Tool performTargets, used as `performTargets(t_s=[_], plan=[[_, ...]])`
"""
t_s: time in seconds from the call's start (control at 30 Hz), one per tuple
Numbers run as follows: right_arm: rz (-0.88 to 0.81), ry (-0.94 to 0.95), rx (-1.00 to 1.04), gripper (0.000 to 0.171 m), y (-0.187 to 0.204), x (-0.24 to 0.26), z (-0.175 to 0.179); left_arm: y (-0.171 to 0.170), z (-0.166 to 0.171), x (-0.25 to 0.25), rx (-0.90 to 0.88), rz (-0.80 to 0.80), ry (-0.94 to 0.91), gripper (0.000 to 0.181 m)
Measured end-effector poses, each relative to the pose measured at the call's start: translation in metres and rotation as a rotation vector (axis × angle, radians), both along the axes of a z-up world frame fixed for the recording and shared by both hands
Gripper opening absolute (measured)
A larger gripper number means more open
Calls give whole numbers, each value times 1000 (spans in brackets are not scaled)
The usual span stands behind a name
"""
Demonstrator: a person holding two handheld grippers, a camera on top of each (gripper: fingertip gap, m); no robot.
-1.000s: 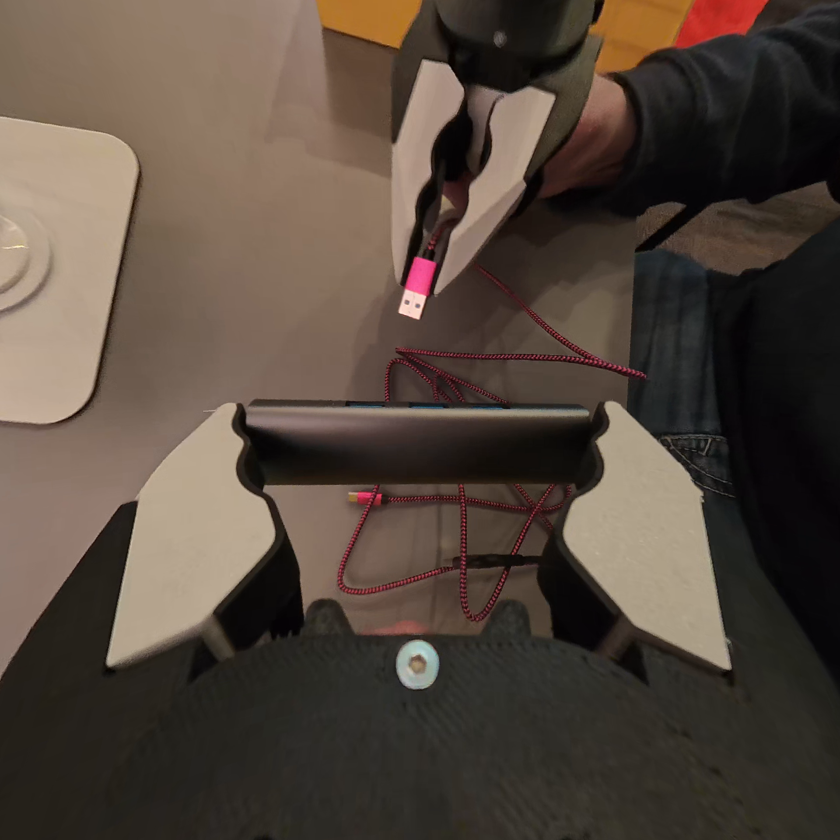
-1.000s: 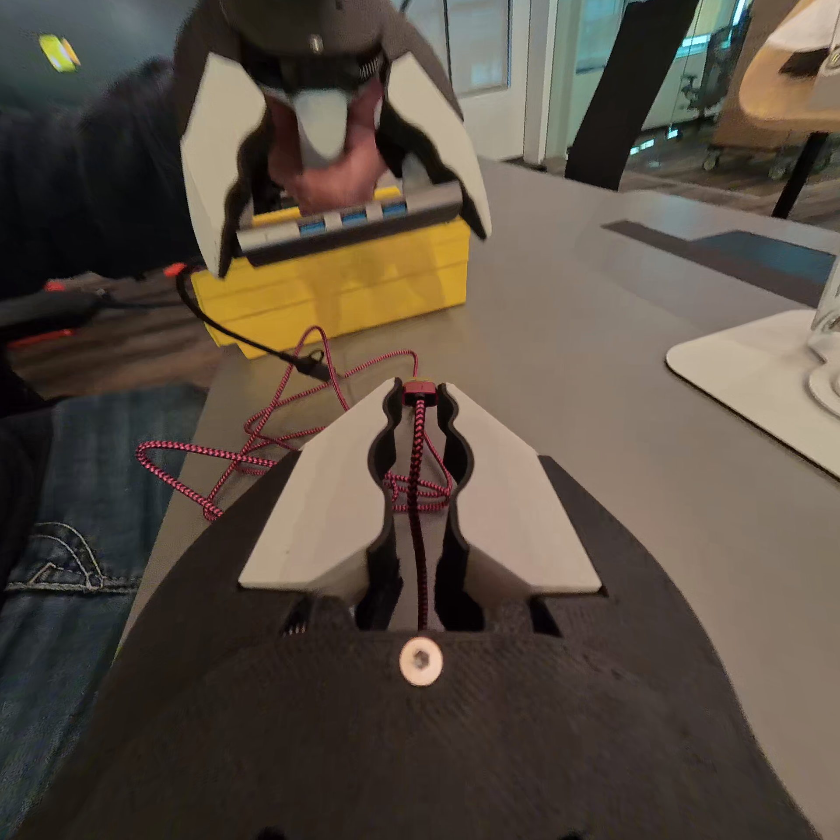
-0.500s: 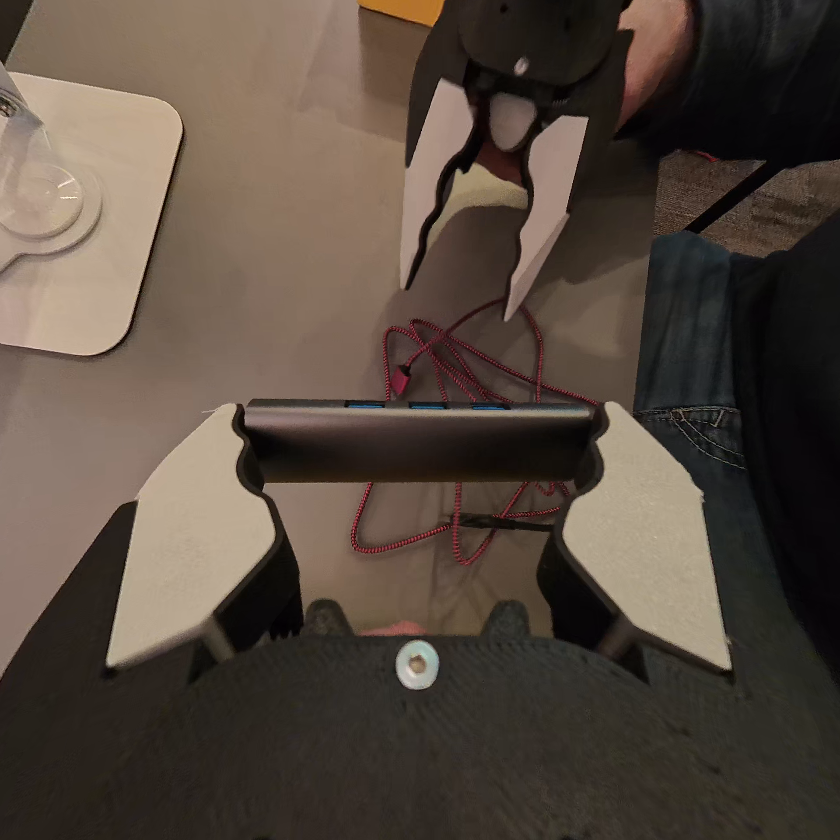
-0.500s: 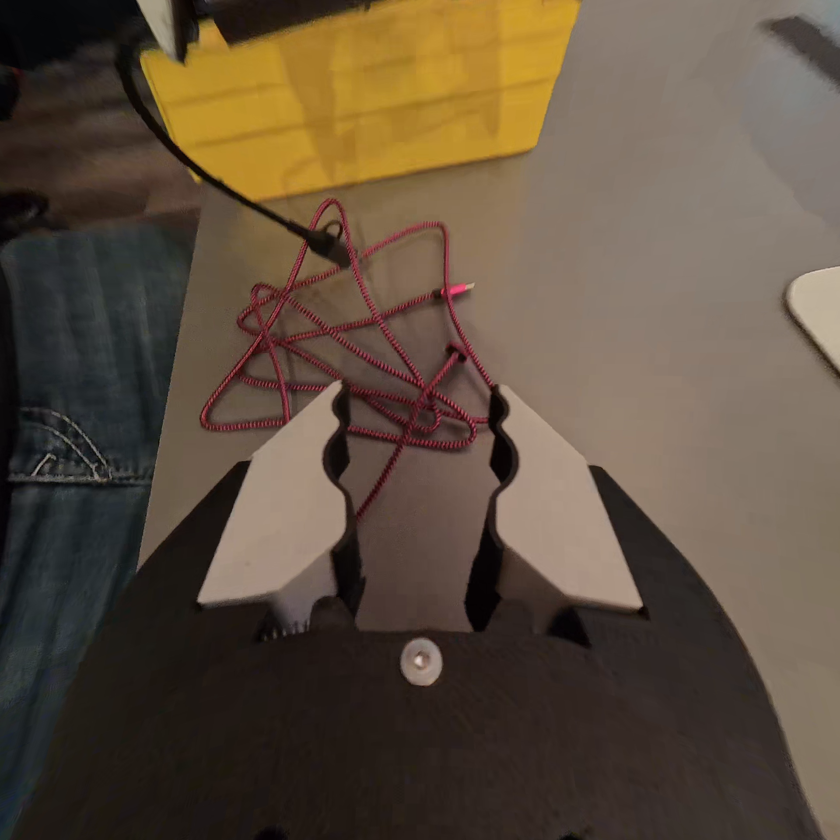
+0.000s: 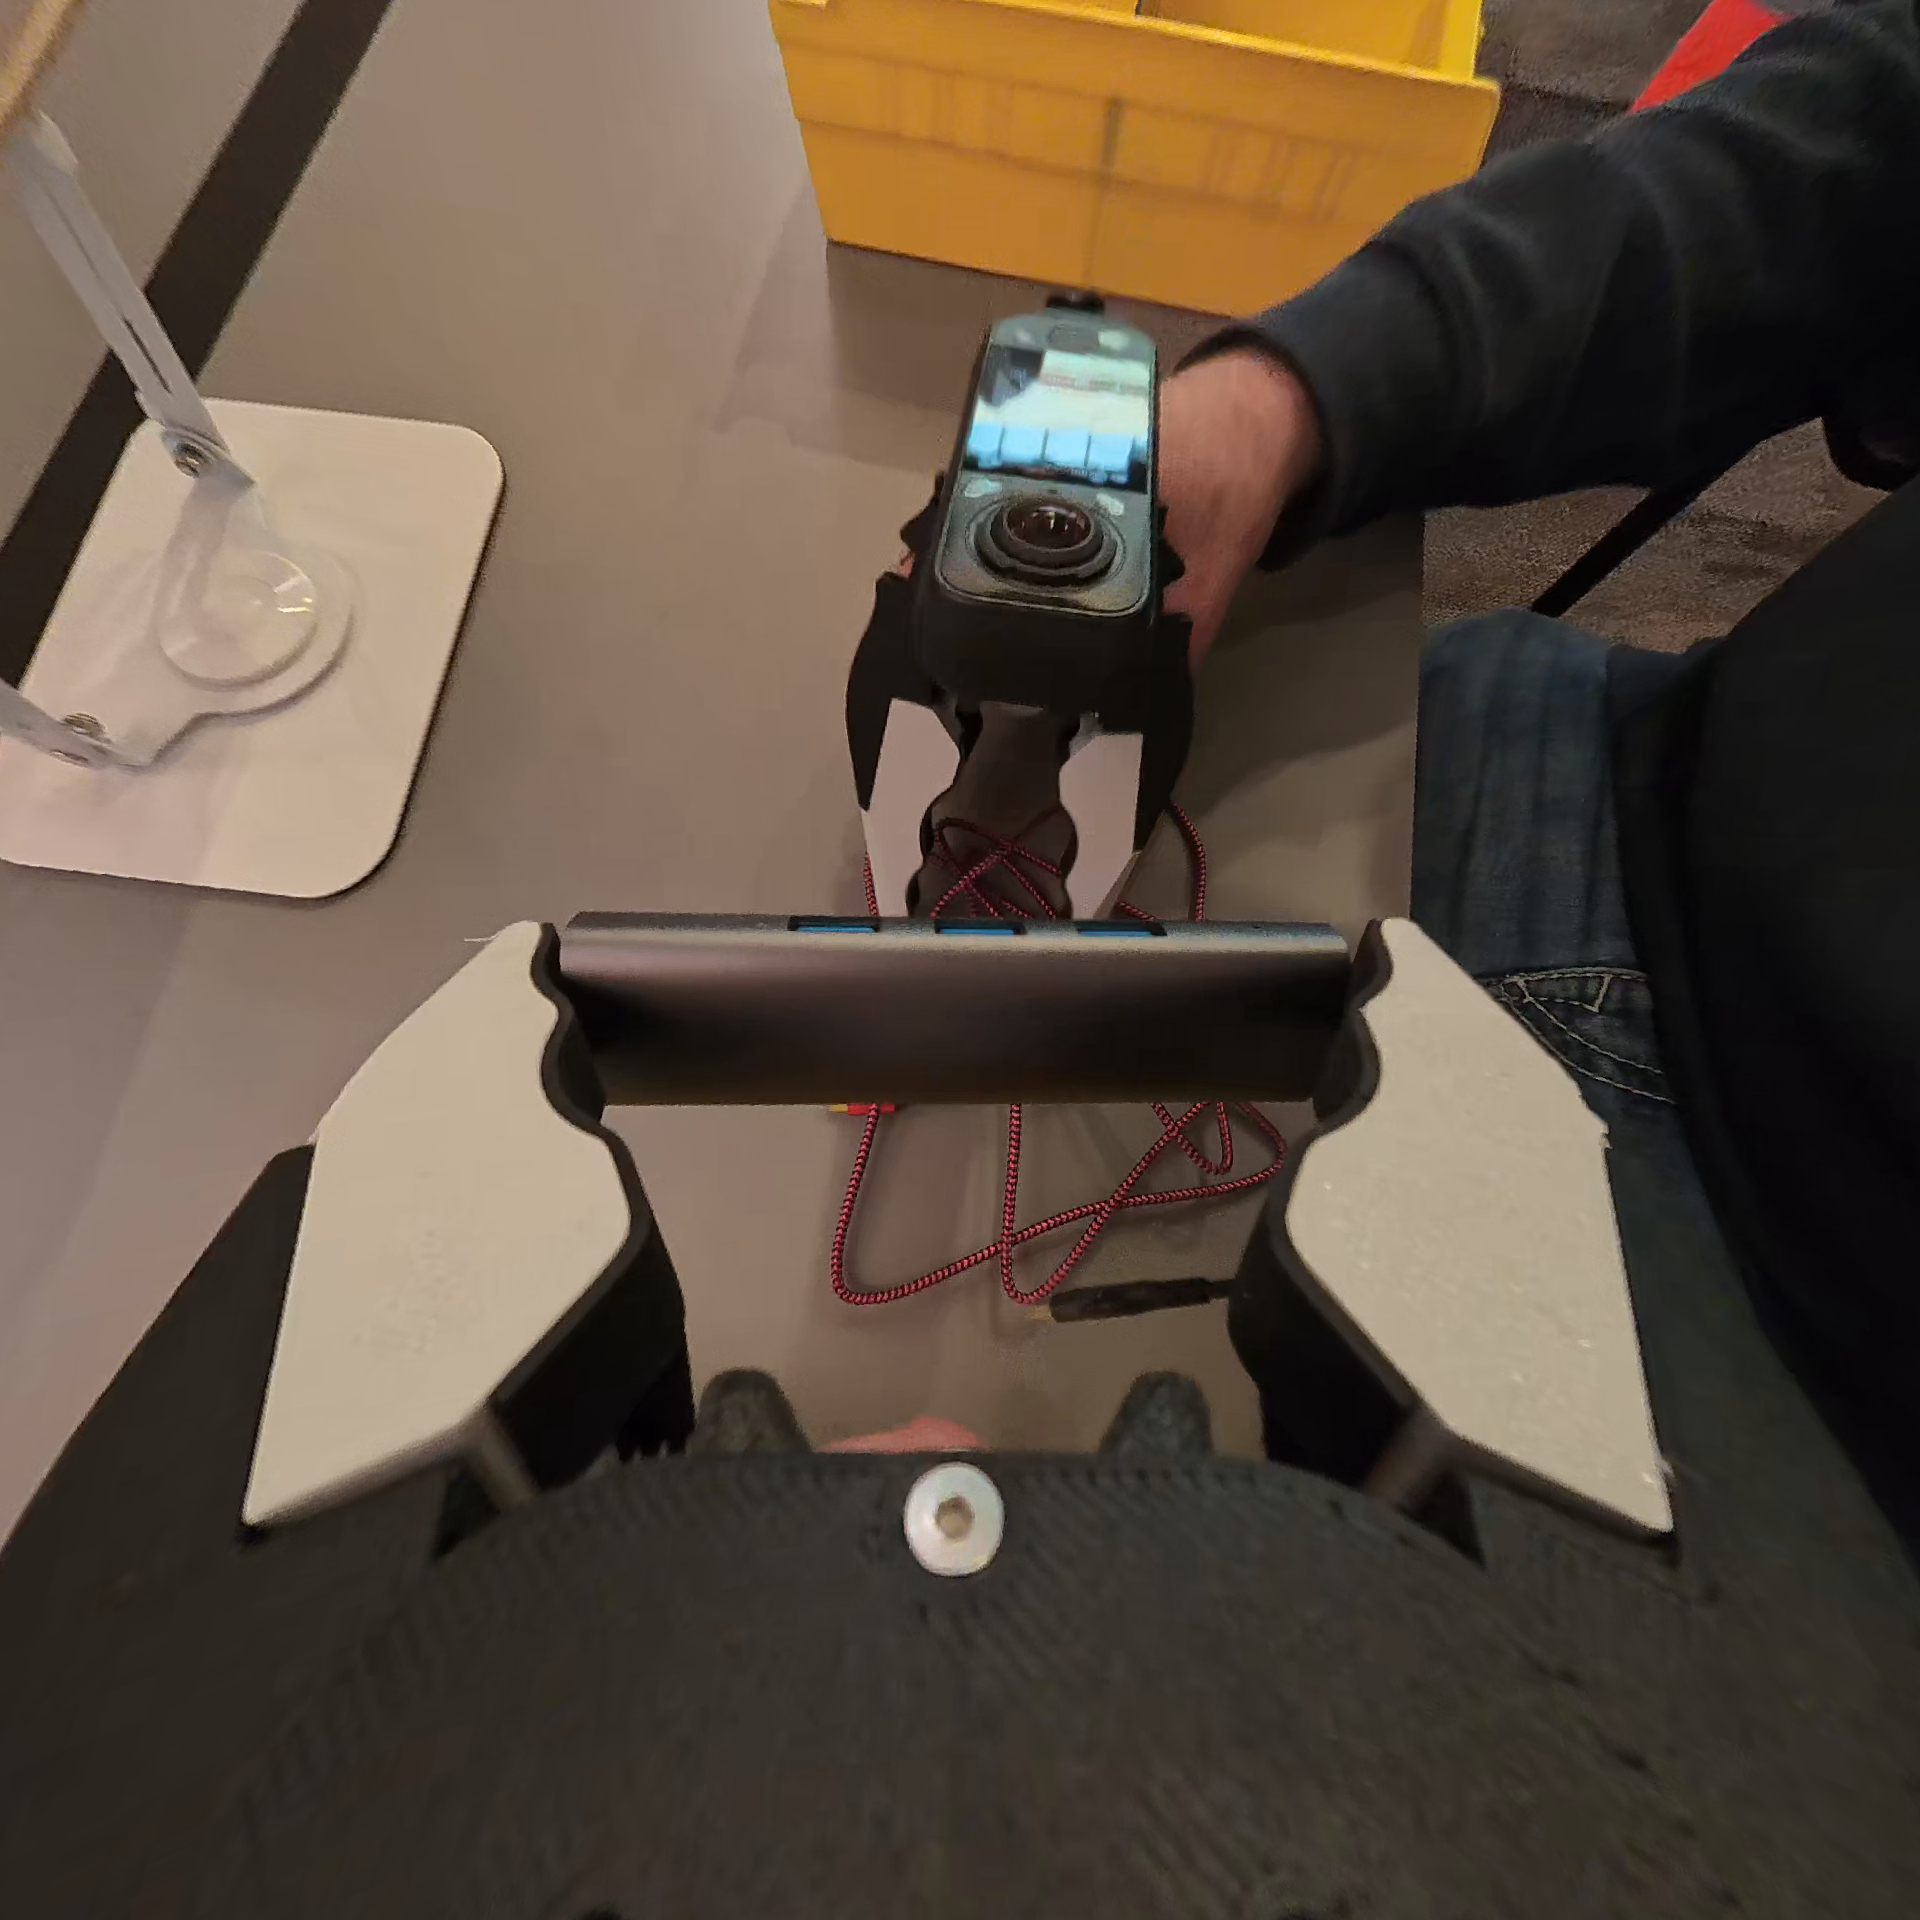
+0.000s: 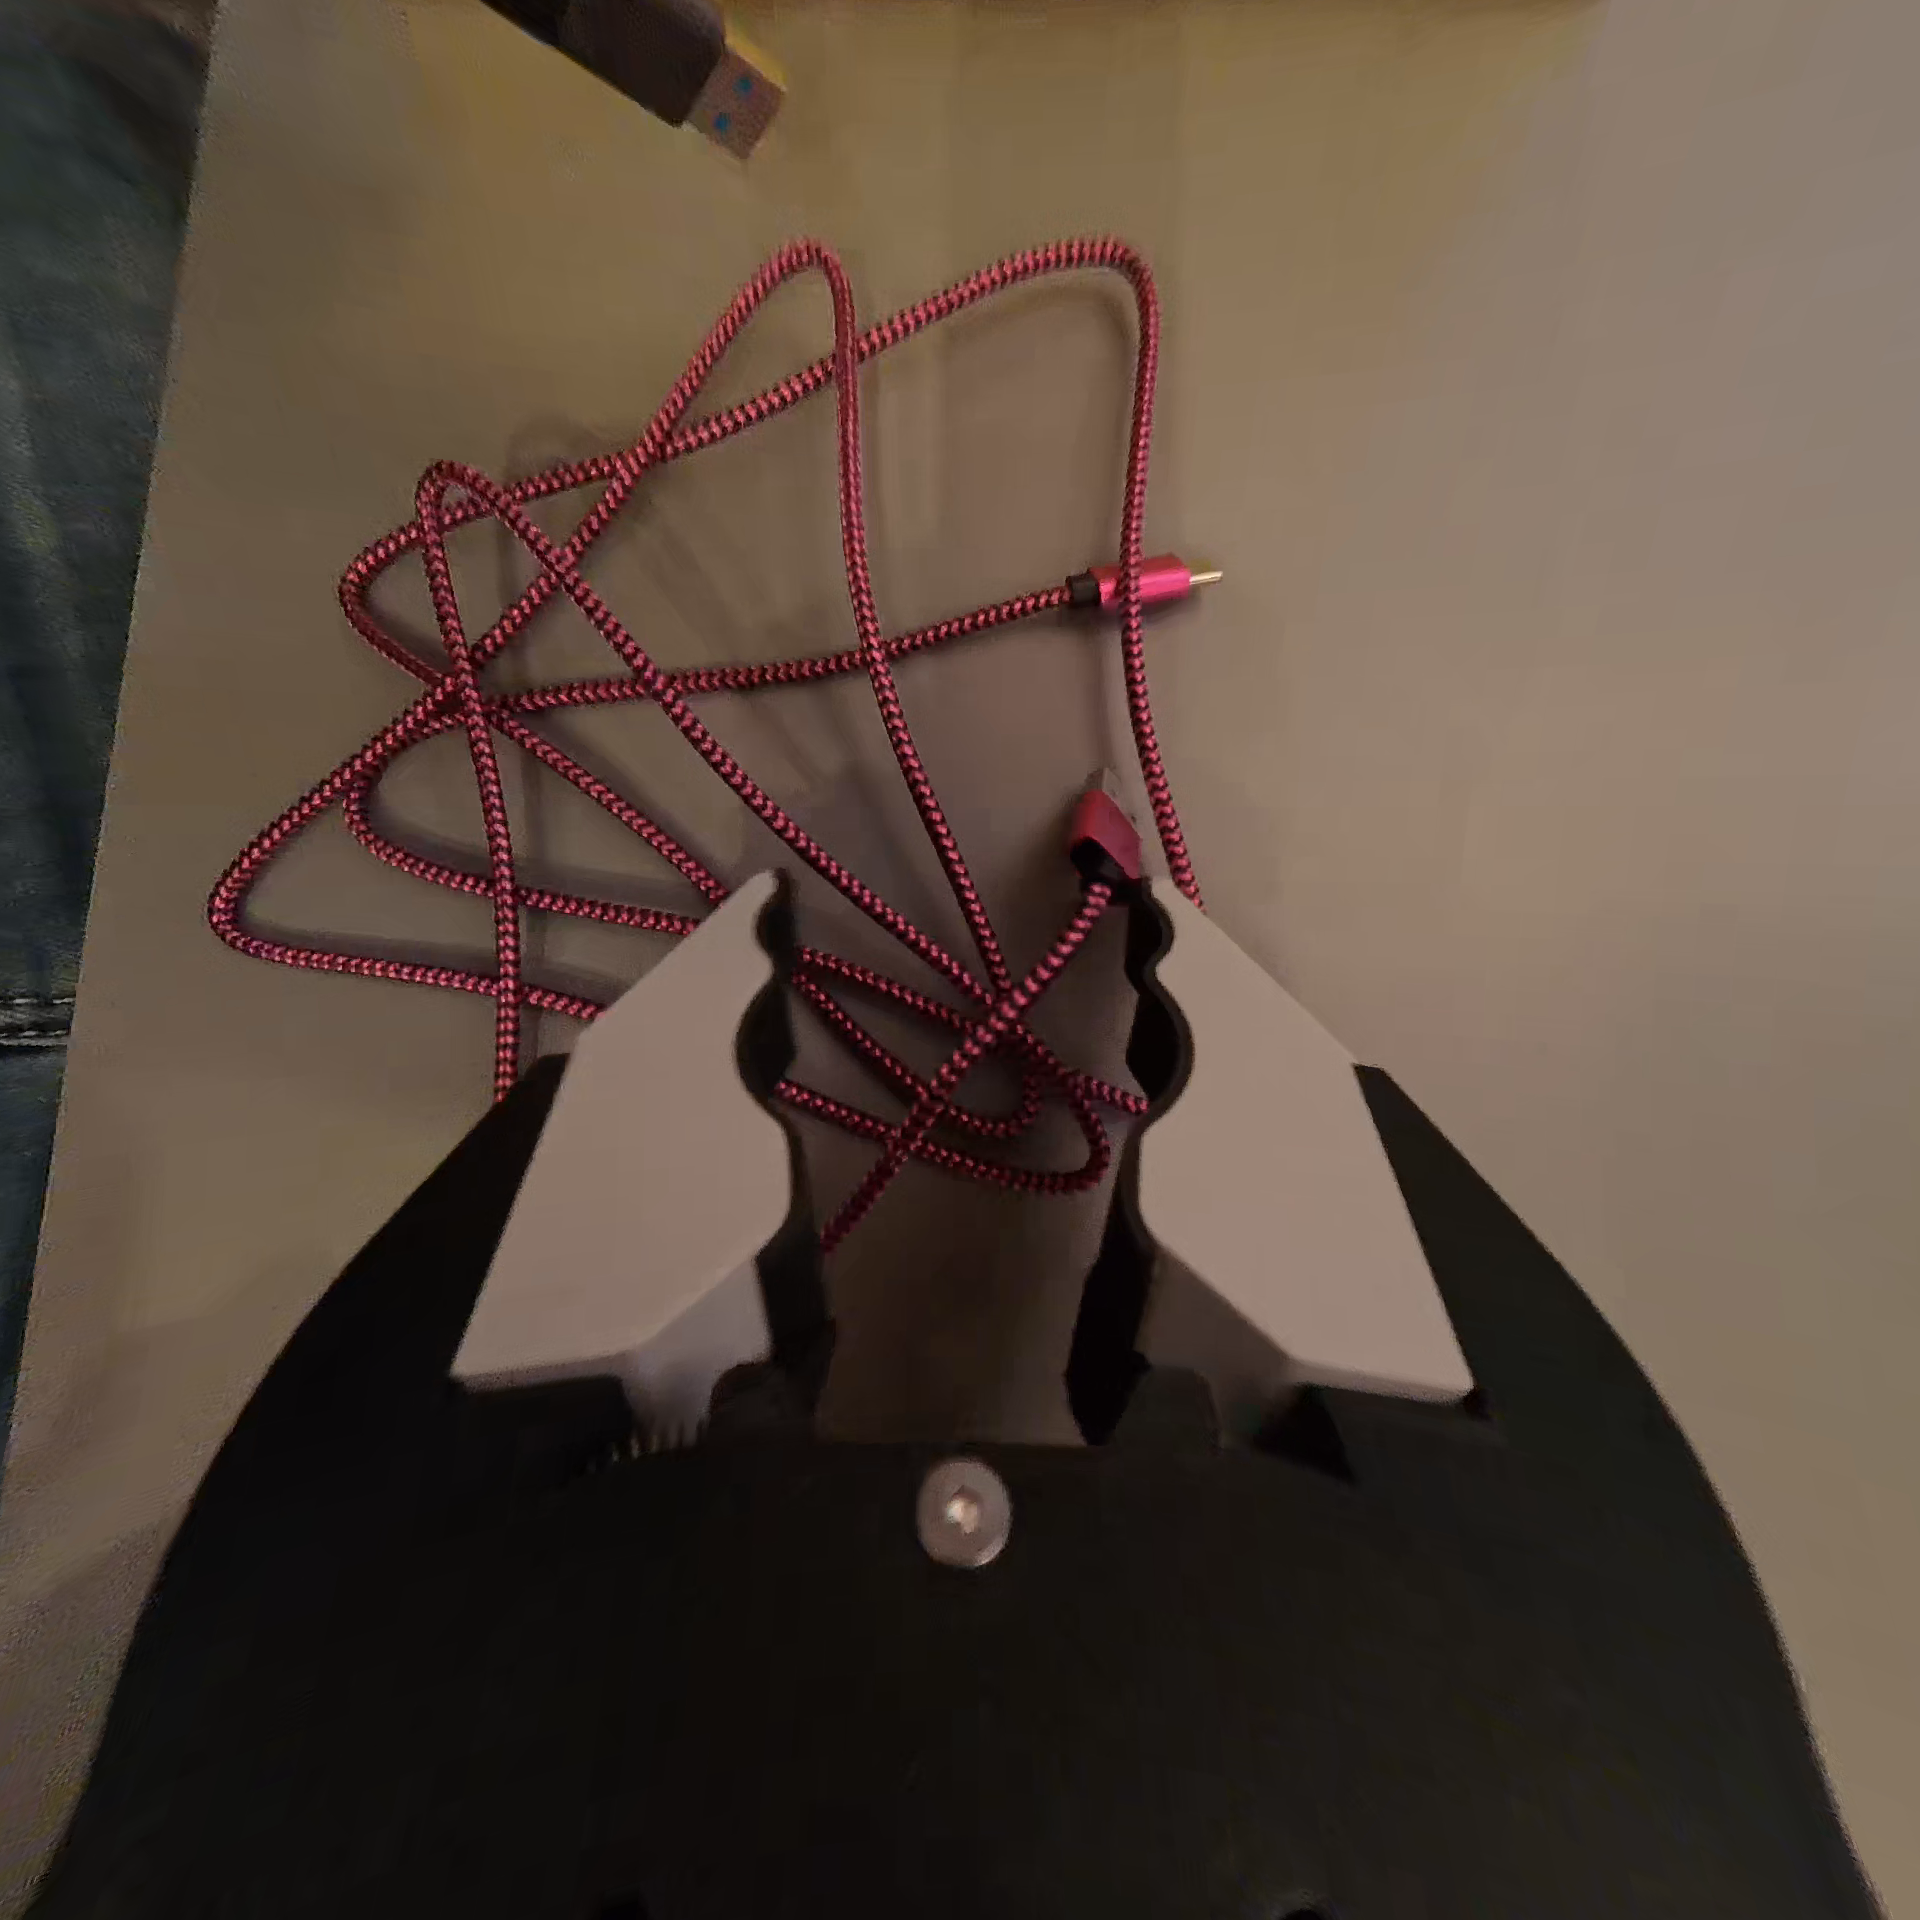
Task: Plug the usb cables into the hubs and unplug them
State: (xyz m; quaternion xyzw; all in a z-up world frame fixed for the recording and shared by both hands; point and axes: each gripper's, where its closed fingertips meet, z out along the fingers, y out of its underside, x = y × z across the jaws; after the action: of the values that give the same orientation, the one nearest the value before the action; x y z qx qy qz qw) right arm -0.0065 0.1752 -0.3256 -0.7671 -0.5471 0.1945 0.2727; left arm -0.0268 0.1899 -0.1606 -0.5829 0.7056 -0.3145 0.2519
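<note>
Your left gripper point(image 5: 956, 1023) is clamped on the dark USB hub point(image 5: 951, 1013), held crosswise between its fingertips above the grey table point(image 5: 644, 499), blue ports facing away from you. Your right gripper point(image 6: 961, 899) points steeply down at the tangled pink braided cable point(image 6: 665, 675) with its jaws spread and gripping nothing; loops lie between its fingers, and the flat pink plug point(image 6: 1103, 831) rests just beyond the right fingertip point(image 6: 1195, 940). Your right hand point(image 5: 1231, 468) grips that tool's handle from the sleeve side.
</note>
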Motion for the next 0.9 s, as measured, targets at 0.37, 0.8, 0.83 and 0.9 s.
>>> performTargets(t_s=[0.37, 0.8, 0.83, 0.9], plan=[[-134, -117, -44, 8, -2, 45, 4, 19, 13, -15, 60, 75, -3, 133], [-36, -88, -38, 30, 26, 17, 0, 15, 7, -12, 61, 74, 13, 133], [-37, -93, -49, 17, 24, 18, 1, 15, 6, -12, 63, 73, 19, 133], [-45, -93, -46, 10, 21, 20, 0, 17, 3, -12, 73, 77, 29, 133]])
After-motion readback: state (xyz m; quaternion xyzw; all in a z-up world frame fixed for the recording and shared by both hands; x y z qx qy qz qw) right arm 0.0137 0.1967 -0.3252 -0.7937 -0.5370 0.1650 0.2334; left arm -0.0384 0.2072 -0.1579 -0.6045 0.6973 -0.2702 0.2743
